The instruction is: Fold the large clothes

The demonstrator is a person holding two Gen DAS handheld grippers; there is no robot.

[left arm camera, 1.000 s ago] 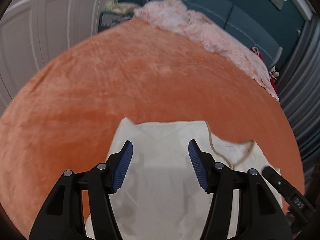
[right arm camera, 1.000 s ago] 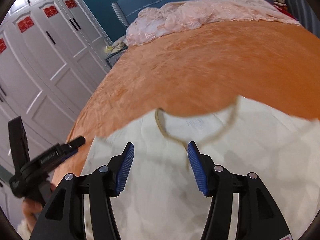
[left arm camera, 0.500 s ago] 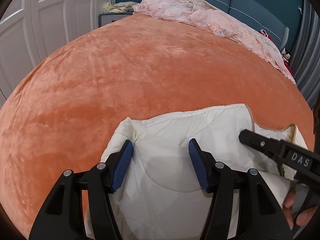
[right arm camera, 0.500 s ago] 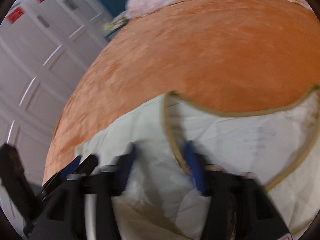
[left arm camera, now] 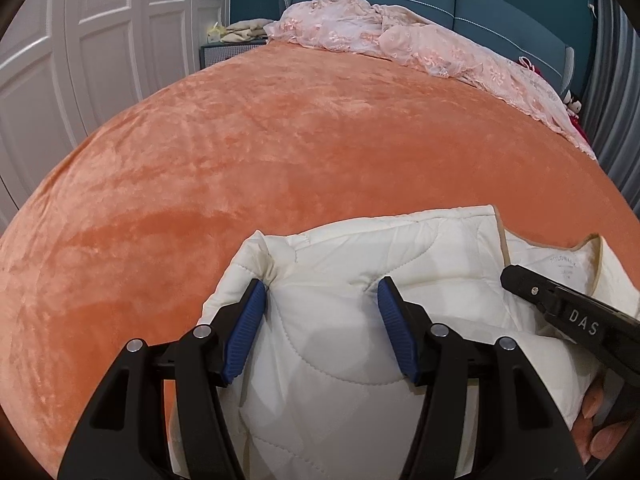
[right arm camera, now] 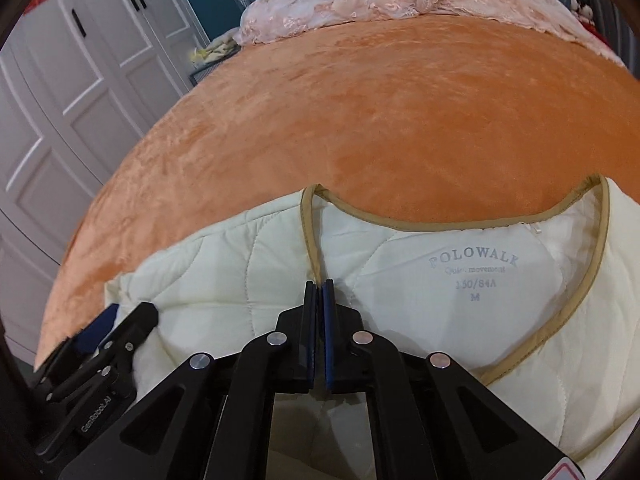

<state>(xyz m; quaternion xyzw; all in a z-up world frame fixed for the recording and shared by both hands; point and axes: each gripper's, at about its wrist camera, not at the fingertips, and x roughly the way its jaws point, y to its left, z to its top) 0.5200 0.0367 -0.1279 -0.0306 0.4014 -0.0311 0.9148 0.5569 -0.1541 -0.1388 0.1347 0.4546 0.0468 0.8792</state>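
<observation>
A cream quilted jacket [left arm camera: 340, 352] with tan neckline trim lies at the near edge of the orange bed; in the right wrist view [right arm camera: 472, 280] its inner label shows. My left gripper [left arm camera: 322, 292] is open, its blue pads pressed onto the shoulder area. My right gripper [right arm camera: 319, 284] is shut on the tan trim of the jacket's front edge. The right gripper also shows in the left wrist view [left arm camera: 568, 312], and the left gripper shows in the right wrist view [right arm camera: 100, 344].
An orange plush blanket [left arm camera: 280, 140] covers the bed. A pink lace cloth [left arm camera: 400, 44] lies bunched at the far end by the teal headboard. White wardrobe doors [right arm camera: 60, 100] stand on the left. A nightstand [left arm camera: 224, 50] sits by the bed.
My right gripper has closed on the jacket's tan trim. My left gripper has come down onto the shoulder, and the fabric has bunched up there.
</observation>
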